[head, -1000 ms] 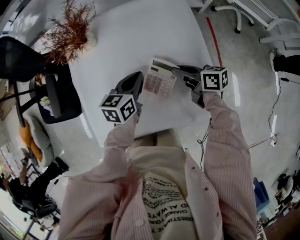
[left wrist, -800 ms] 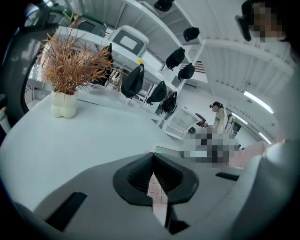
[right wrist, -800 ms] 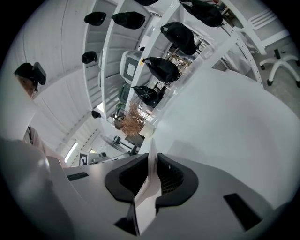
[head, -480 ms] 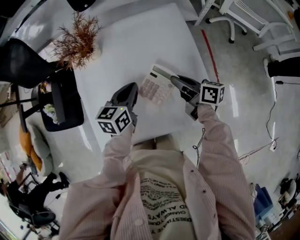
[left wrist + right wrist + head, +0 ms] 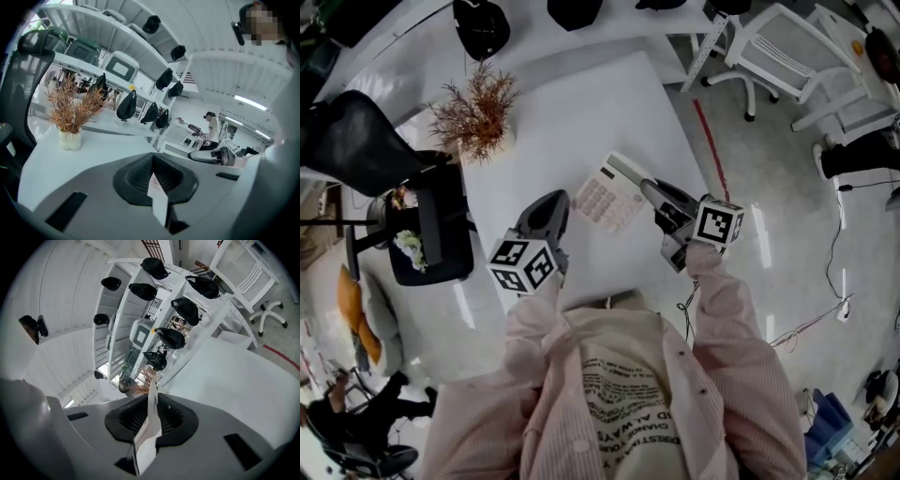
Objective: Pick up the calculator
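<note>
Clamping calculator, edge-on sliver only: right hand-held gripper | left hand-held gripper pinched together, beside calculator

The calculator is a flat, pale cream slab with rows of pinkish keys and a narrow display strip along its far end. From the head view it sits skewed over the white surface, display end pointing away and to the right. The right gripper clamps its right edge, and the left gripper meets its near left corner. In each gripper view it shows edge-on as a thin white sliver pinched between the jaws. Whether it touches the surface cannot be told
</note>
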The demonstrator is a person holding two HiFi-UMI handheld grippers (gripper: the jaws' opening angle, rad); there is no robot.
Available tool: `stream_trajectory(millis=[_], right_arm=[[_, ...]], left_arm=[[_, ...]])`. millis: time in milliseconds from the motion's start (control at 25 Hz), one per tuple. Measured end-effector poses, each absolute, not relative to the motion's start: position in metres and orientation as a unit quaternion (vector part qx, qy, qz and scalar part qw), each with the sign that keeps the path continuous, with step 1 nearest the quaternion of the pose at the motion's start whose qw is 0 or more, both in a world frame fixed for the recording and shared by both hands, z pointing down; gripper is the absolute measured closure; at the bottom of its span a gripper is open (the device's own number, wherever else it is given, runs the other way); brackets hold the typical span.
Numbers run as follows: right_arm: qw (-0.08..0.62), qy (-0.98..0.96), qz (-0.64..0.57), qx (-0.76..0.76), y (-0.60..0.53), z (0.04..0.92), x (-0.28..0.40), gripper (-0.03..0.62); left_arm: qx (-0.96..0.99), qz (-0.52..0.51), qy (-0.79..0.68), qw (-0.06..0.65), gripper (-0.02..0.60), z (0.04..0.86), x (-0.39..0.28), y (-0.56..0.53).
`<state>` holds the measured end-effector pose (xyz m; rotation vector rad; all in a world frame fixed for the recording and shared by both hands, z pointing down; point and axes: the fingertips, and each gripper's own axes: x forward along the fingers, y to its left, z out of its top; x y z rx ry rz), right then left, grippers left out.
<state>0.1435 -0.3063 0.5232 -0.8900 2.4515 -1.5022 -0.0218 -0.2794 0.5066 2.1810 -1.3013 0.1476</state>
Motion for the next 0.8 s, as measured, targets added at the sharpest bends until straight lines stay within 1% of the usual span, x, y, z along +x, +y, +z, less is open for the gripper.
stream_trajectory(millis=[600,800], right_arm=[[0.146,0.818,-0.466,-0.304,-0.299,0.432,0.149,0.543],[0.161,0.822,-0.454,-0.304,-0.300,0.407,0.149,0.543]], left_arm=[[0.840,0.022,-0.493,0.225,0.580,0.430,-0.039,-0.274],[0.843,0.009,-0.497,0.208,0.580,0.410,-0.045,-0.275]])
